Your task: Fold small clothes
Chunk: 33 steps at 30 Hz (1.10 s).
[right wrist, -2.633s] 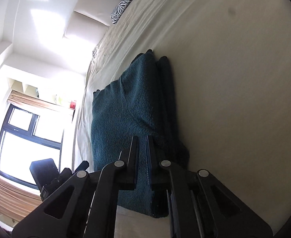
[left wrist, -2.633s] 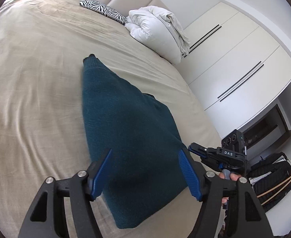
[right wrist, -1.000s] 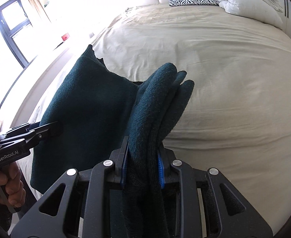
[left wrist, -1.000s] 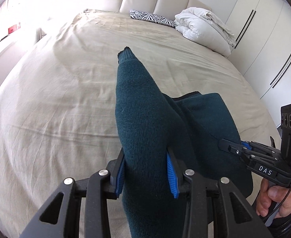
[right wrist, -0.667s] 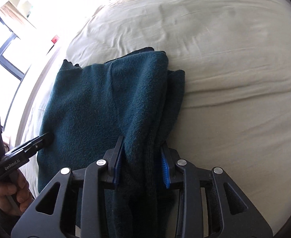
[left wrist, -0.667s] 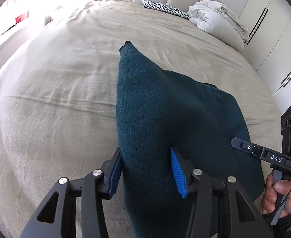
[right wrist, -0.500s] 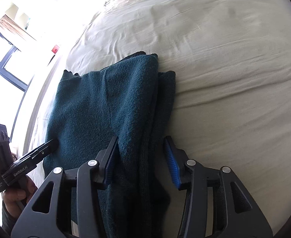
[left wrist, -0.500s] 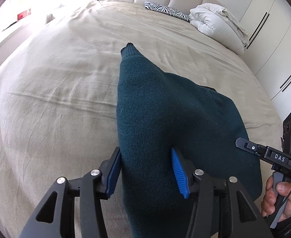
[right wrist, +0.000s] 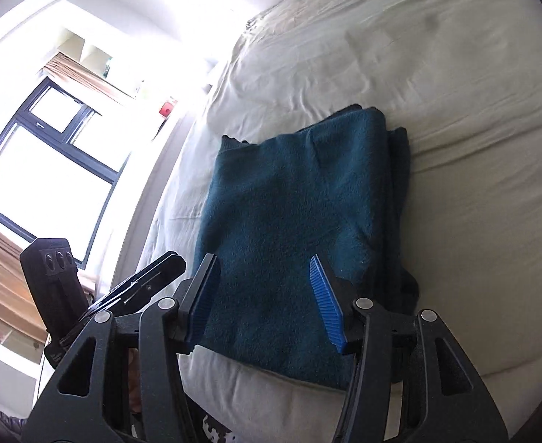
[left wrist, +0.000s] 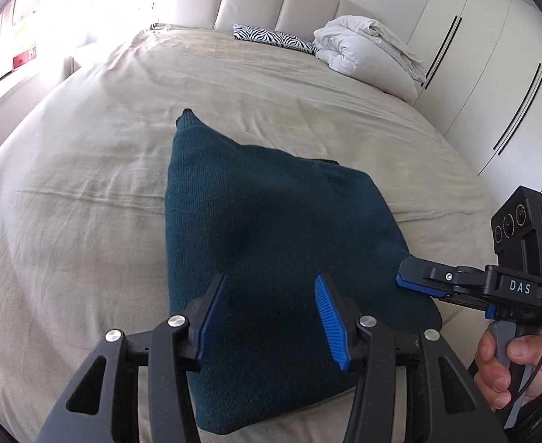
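The left gripper [left wrist: 271, 317] points down at the folded dark teal sweater [left wrist: 271, 243], which lies flat on the bed [left wrist: 86, 184] near its front edge. Its two blue pads sit apart with the near end of the sweater between them, not squeezing it, and its jaws are closing a little. The right gripper [right wrist: 263, 306] also tilts down over the sweater from the other side. Its blue pads are spread and not pressing, its jaws are opening, and the sweater's near edge lies between them.

In the left view a hand [left wrist: 510, 365] wraps around the grey handle of the right gripper, whose tip reaches the sweater's right corner.

The sweater's far left corner sticks up in a small point. Its right side shows a thick stack of folded layers. The beige sheet is wide and open on the left, on the right and behind. Far back lie a zebra pillow [left wrist: 271, 38] and a white duvet [left wrist: 366, 55], next to white wardrobe doors [left wrist: 492, 85].

The right gripper's side reads "DAS".
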Each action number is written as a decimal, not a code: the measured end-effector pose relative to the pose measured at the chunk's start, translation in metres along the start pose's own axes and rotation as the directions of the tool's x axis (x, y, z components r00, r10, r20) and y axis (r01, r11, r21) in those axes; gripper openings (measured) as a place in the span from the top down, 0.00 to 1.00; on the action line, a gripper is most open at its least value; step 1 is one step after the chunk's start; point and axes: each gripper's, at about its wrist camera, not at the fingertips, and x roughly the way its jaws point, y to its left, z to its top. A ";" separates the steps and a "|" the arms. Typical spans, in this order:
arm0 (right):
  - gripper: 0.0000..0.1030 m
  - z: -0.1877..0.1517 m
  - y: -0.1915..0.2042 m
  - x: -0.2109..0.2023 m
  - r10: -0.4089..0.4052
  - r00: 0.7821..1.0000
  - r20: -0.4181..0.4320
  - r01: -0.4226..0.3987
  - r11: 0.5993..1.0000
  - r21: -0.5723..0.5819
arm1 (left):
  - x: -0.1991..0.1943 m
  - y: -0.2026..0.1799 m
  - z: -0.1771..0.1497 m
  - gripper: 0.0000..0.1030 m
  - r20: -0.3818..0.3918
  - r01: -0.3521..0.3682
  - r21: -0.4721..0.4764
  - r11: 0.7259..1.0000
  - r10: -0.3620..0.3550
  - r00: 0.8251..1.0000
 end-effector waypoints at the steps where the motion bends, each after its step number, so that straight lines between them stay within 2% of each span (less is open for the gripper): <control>1: 0.52 -0.003 -0.012 0.009 -0.011 0.999 -0.030 0.012 0.999 0.039 | 0.005 0.002 -0.004 0.50 -0.012 -0.002 -0.006 1.000 0.002 1.000; 2: 0.56 -0.006 -0.025 0.017 -0.016 0.999 -0.046 0.020 0.996 0.083 | 0.007 0.003 -0.006 0.50 -0.014 -0.005 -0.006 1.000 0.005 1.000; 5: 0.64 -0.013 -0.050 0.015 0.078 0.997 -0.010 -0.075 0.986 0.149 | 0.010 0.001 -0.006 0.49 -0.011 -0.017 0.011 1.000 0.017 1.000; 7: 0.66 -0.014 -0.053 0.012 0.078 0.997 -0.004 -0.077 0.985 0.154 | 0.012 -0.003 -0.008 0.47 -0.005 -0.034 0.027 0.999 0.034 0.999; 11: 0.63 -0.013 -0.043 0.000 0.001 1.000 0.015 -0.003 0.994 0.112 | 0.013 -0.008 -0.011 0.45 0.008 -0.061 0.046 0.997 0.061 0.998; 15: 0.61 -0.012 -0.026 -0.014 -0.072 0.996 0.052 0.069 0.995 0.070 | 0.012 -0.006 -0.011 0.45 0.010 -0.059 0.037 0.998 0.058 0.998; 18: 0.60 -0.014 -0.014 -0.022 -0.053 0.996 0.074 0.050 0.998 0.042 | 0.012 -0.005 -0.012 0.45 0.013 -0.060 0.035 0.998 0.060 0.998; 22: 0.60 -0.020 -0.012 -0.018 -0.044 0.998 0.046 0.043 0.999 0.033 | 0.009 -0.006 -0.014 0.44 0.017 -0.059 0.033 0.998 0.059 0.998; 25: 0.62 -0.030 -0.023 -0.004 -0.097 0.995 -0.010 0.097 0.995 0.035 | 0.007 -0.006 -0.016 0.44 0.019 -0.052 0.028 0.998 0.051 0.999; 29: 0.62 -0.040 -0.029 -0.005 -0.110 0.994 0.004 0.110 0.994 0.000 | 0.000 -0.005 -0.017 0.44 0.028 -0.049 0.019 0.999 0.048 0.998; 30: 0.62 -0.041 -0.028 -0.008 -0.118 0.993 0.010 0.118 0.993 -0.007 | -0.003 -0.005 -0.017 0.40 0.034 -0.050 0.016 0.999 0.050 0.998; 33: 0.60 -0.039 -0.025 -0.021 -0.236 0.971 0.048 0.238 0.971 -0.034 | -0.016 -0.006 -0.017 0.28 0.072 -0.073 0.010 0.997 0.072 0.995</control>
